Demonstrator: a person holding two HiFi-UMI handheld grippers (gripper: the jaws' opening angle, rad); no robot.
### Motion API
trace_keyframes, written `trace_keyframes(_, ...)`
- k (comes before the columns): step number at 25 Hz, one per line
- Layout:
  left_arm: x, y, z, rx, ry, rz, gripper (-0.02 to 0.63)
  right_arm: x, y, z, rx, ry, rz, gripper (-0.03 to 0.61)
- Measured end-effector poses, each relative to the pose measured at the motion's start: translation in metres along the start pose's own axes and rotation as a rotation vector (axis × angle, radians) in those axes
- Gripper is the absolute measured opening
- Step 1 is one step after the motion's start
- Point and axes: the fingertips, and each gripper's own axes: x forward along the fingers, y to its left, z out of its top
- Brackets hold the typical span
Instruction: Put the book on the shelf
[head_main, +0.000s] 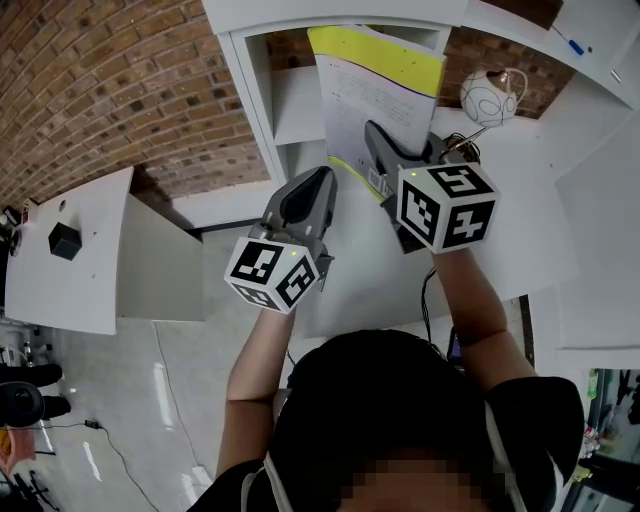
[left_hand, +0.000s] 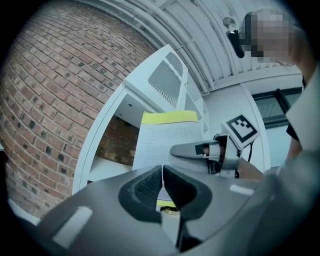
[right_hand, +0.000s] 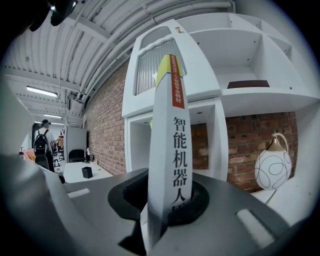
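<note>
A white book with a yellow band (head_main: 380, 90) stands upright in front of the white shelf unit (head_main: 255, 90), its top leaning towards an open compartment. My right gripper (head_main: 375, 135) is shut on the book's lower part; in the right gripper view the spine (right_hand: 167, 150), printed with black characters, rises between the pads. My left gripper (head_main: 325, 175) is shut, with its tip at the book's lower left corner. The left gripper view shows its pads pressed together (left_hand: 162, 182), with the book's cover (left_hand: 170, 145) and the right gripper (left_hand: 176, 150) beyond. I cannot tell whether it pinches a page.
A round white vase with line drawings (head_main: 490, 95) stands on the shelf's surface to the right of the book, and also shows in the right gripper view (right_hand: 272, 162). A white desk (head_main: 70, 290) with a small black box (head_main: 65, 240) is at the left. Brick wall behind.
</note>
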Motion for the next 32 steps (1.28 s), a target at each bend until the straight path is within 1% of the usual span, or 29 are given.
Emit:
trace_keyframes(3,0.000,0.003,-0.001,-0.003,0.002,0.001,0.002,-0.002,-0.007,-0.001,-0.008,0.001,-0.023,0.066)
trace_keyframes(6,0.001,0.005,-0.001,-0.012,0.003,-0.002,0.002,-0.005,-0.012,-0.002,-0.038,0.007,-0.053,0.066)
trace_keyframes(10,0.006,-0.001,-0.001,-0.016,0.001,-0.024,0.002,-0.013,-0.021,-0.009,-0.061,0.025,-0.091,0.066)
trace_keyframes(13,0.011,-0.009,-0.003,-0.021,0.002,-0.049,0.002,-0.022,-0.032,-0.013,-0.071,0.033,-0.135,0.066)
trace_keyframes(17,0.013,-0.019,-0.004,-0.027,0.003,-0.072,0.002,-0.032,-0.045,-0.009,-0.142,0.033,-0.216,0.066)
trace_keyframes(20,0.011,-0.023,-0.003,-0.028,0.000,-0.077,0.002,-0.033,-0.048,-0.004,-0.200,0.034,-0.250,0.066)
trace_keyframes(28,0.002,-0.014,0.004,-0.006,0.020,-0.039,0.002,-0.019,-0.036,-0.005,-0.244,0.051,-0.244,0.066)
trace_keyframes(32,0.004,-0.005,0.003,0.000,0.039,-0.029,0.002,-0.008,-0.021,-0.008,-0.251,0.051,-0.202,0.067)
